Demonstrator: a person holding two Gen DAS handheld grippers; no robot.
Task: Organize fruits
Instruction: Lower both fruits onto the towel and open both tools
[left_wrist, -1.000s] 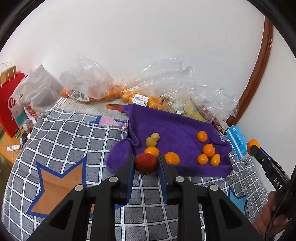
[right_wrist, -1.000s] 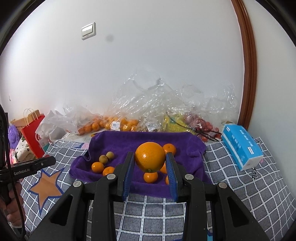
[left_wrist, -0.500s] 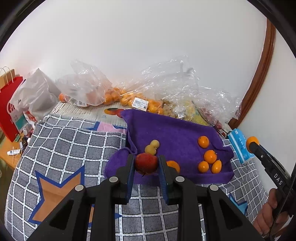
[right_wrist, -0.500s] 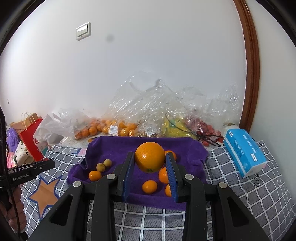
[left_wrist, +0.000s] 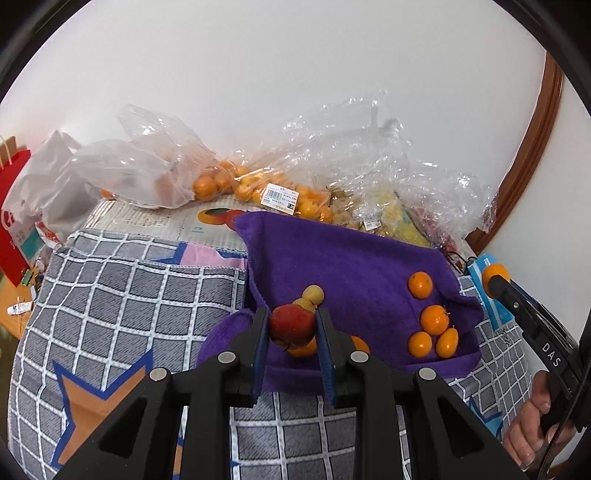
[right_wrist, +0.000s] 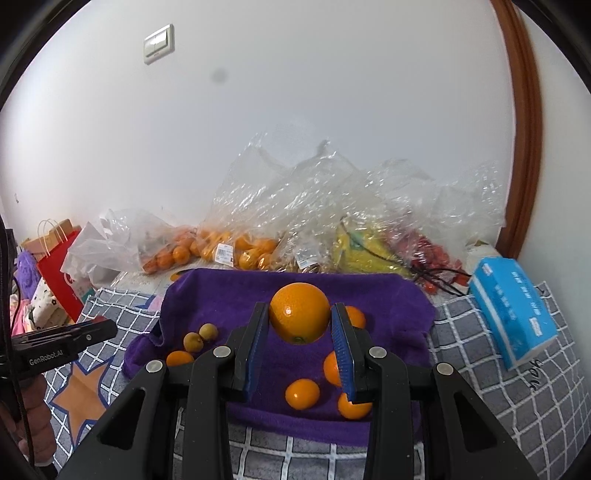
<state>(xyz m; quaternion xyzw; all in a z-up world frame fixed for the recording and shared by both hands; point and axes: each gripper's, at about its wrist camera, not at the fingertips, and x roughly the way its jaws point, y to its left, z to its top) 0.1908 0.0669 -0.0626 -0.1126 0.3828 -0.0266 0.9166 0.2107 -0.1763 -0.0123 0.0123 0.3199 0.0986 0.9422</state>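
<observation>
My left gripper (left_wrist: 291, 328) is shut on a red apple (left_wrist: 291, 325), held above the near left part of a purple towel (left_wrist: 354, 258). My right gripper (right_wrist: 300, 321) is shut on a large orange (right_wrist: 300, 312), held above the middle of the towel (right_wrist: 229, 299). On the towel lie several small oranges (left_wrist: 434, 319), also in the right wrist view (right_wrist: 302, 393), and two yellow-green fruits (right_wrist: 194, 341). The right gripper's tip with the orange shows in the left wrist view (left_wrist: 495, 274). The left gripper shows at the left edge of the right wrist view (right_wrist: 62, 338).
Clear plastic bags of oranges (left_wrist: 258, 188) and other fruit (right_wrist: 369, 243) lie against the back wall. A blue tissue pack (right_wrist: 513, 306) lies right of the towel. A red paper bag (right_wrist: 61, 269) stands at the left. A grey checked cloth (left_wrist: 129, 280) covers the surface.
Both grippers have moved forward over the towel, each still holding its fruit. The towel and bags look nearer now.
</observation>
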